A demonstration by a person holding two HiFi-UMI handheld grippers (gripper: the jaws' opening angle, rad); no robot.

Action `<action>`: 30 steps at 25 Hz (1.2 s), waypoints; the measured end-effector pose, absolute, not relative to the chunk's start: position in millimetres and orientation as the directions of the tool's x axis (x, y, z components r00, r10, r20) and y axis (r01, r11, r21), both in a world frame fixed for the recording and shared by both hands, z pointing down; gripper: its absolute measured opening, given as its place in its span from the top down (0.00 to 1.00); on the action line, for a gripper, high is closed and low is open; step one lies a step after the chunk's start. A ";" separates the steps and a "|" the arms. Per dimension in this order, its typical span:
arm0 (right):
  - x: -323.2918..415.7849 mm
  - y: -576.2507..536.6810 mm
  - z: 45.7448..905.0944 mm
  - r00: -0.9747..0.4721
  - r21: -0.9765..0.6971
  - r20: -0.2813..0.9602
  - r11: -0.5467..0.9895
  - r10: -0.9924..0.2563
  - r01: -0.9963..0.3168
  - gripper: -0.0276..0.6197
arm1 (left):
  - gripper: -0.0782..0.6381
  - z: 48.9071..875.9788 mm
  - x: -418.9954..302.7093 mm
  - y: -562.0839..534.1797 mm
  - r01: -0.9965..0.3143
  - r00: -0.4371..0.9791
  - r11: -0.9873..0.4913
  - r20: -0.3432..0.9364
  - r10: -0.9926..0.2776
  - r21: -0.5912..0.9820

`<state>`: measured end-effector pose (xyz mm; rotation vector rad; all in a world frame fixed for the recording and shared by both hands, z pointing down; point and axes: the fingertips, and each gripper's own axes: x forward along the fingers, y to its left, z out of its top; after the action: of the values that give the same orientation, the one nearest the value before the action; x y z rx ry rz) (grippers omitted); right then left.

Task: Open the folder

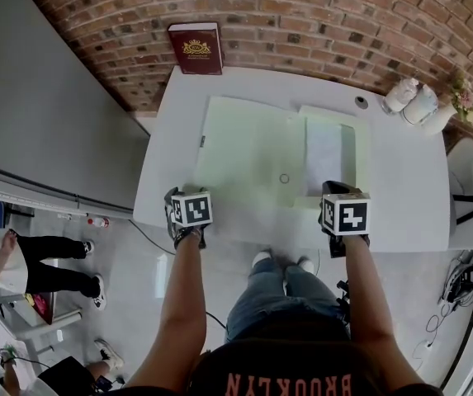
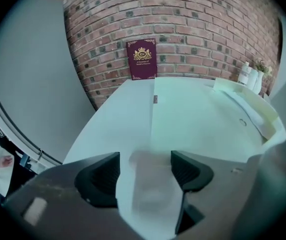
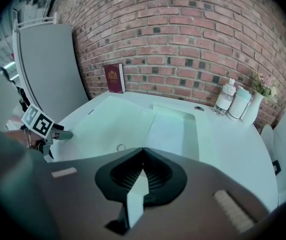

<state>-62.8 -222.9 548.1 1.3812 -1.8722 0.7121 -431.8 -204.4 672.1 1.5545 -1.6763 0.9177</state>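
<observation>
A white table [image 1: 401, 180] stands against a red brick wall [image 1: 302, 15], with a grey panel [image 1: 38, 97] to its left. A pale green folder [image 1: 244, 151] lies open and flat in the middle of the table, its left cover spread out and a sheet of paper [image 1: 323, 151] resting in its right half. A dark red book [image 1: 195, 48] stands upright against the bricks at the table's far edge. Two white bottles [image 1: 411, 99] and a small vase of flowers [image 1: 459, 97] are grouped at the far right corner.

The left gripper [image 2: 143, 170] sits at the folder's near left corner with its jaws well apart. A pale, blurred strip shows between them, and the pads do not press on it. The right gripper [image 3: 143, 151] is at the near edge of the folder's right half with its jaw tips pressed together. Whether they pinch the folder's edge cannot be made out. A person's legs [image 1: 50, 262] show on the floor to the left.
</observation>
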 end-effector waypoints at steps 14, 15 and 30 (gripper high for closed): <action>-40.6 -215.2 517.6 -0.241 -0.051 0.745 0.307 -0.622 -0.950 0.95 | 0.34 646.2 -440.3 -197.6 -0.977 -0.201 0.052 0.827 -0.525 -0.205; -37.3 -214.8 515.5 -0.243 -0.054 0.742 0.306 -0.625 -0.950 0.95 | 0.34 641.5 -439.2 -196.6 -0.976 -0.207 0.055 0.822 -0.531 -0.211; -8.3 -222.7 480.6 -0.310 -0.126 0.655 0.305 -0.689 -0.944 0.95 | 0.34 566.3 -415.0 -191.2 -0.963 -0.263 0.134 0.706 -0.658 -0.235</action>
<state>-8.3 -222.7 480.6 1.4474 -2.0915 0.6936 -415.0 -191.2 566.3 1.5552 -1.9825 0.9367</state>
